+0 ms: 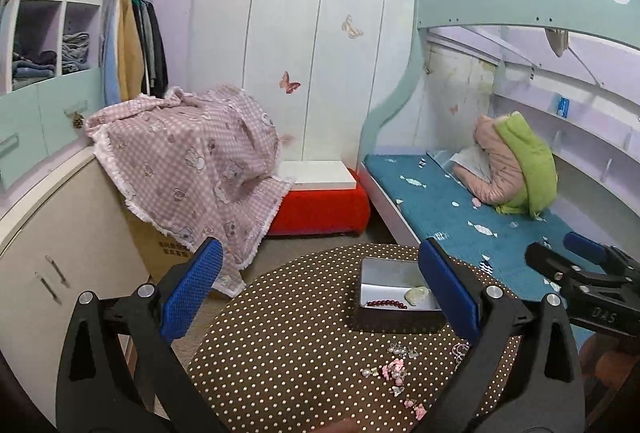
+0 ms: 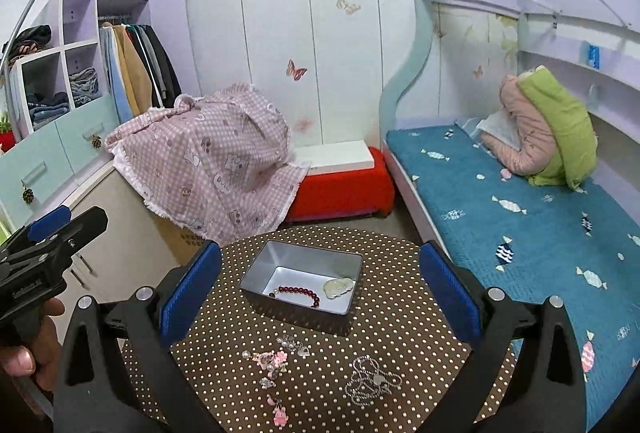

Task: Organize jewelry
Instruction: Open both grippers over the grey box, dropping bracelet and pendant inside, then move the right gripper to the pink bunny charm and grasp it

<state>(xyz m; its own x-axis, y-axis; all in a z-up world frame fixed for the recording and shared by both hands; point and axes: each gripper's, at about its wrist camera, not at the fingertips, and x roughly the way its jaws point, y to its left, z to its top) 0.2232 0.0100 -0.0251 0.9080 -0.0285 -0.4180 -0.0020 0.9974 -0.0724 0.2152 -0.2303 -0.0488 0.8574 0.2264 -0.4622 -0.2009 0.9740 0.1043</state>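
**Both tools open above the desk, jewelry partly boxed**

We held the left tool [image 1: 320,293] wide open above the dotted desk [image 1: 280,353], with nothing between its blue pads [image 1: 192,289]. We held the right tool [image 2: 320,293] just as wide, also with nothing in its grip. Each showed at the edge of the other's view: the right tool at the far right of the left view, the left tool at the far left of the right view, with our hand [image 2: 36,349] wrapped round its handle.

The box [image 2: 302,283] sat on the desk toward its far side, open at the top. Inside it lay the red bracelet [image 2: 298,293] and, just beside it, the pale pendant [image 2: 338,287].

On the desk nearer us, outside the box, lay the pink charms [image 2: 276,365] in a loose string, and to their right the silver chain [image 2: 372,381] in a small heap. The two were near each other, and we could not tell whether they touched.

Beyond the desk stood the bed [image 2: 520,217] with its blue cover, a red stool [image 2: 340,189], and a checked cloth [image 2: 216,161] draped over a carton.
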